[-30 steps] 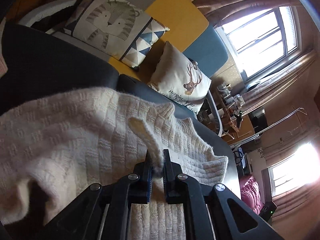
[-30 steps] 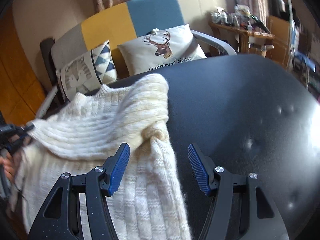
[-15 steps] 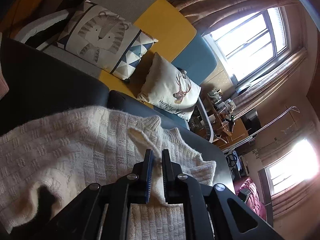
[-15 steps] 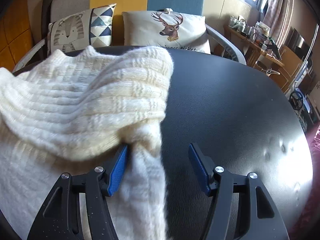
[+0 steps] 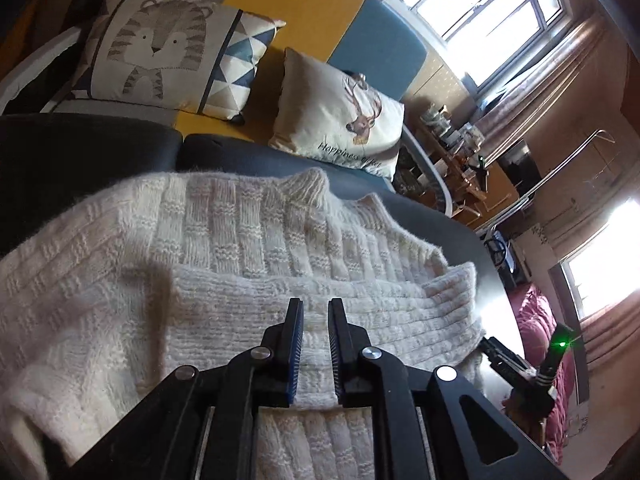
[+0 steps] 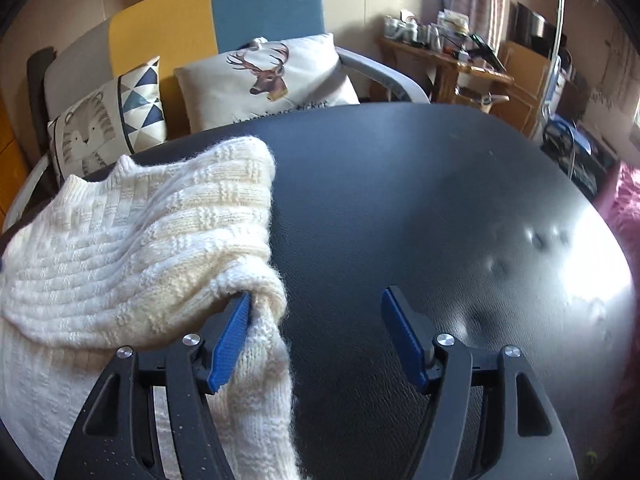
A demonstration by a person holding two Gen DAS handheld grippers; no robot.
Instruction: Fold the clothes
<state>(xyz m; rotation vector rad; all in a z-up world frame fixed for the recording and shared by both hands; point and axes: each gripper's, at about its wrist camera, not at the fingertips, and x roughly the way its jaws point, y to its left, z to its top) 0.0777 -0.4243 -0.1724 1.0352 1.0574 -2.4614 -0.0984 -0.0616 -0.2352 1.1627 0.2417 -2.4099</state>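
Sweater [image 5: 248, 264] lies folded on dark table [image 6: 420, 200], hem laid over chest. Left tongs [image 5: 314, 308] have just been parting, nothing between them now; right tongs [image 6: 316, 304] spread wide, fold released to settle.

Landmark = sofa [image 6: 224, 12], back in grey, yellow & blue panels. Two cushions lean on its back: tiger cushion [image 6: 108, 120] w/ blue triangle trim at the grey/yellow end, deer cushion [image 6: 272, 76] w/ printed lettering at the blue end, just beside each other. Black padded surface [image 6: 440, 220] in front of sofa, glare on its far-right part. Wooden shelf [image 6: 448, 60] past sofa's blue end, crowded w/ small items, too small to ID. Window [image 5: 484, 8] & curtains [image 5: 532, 80] behind the sofa's blue end.
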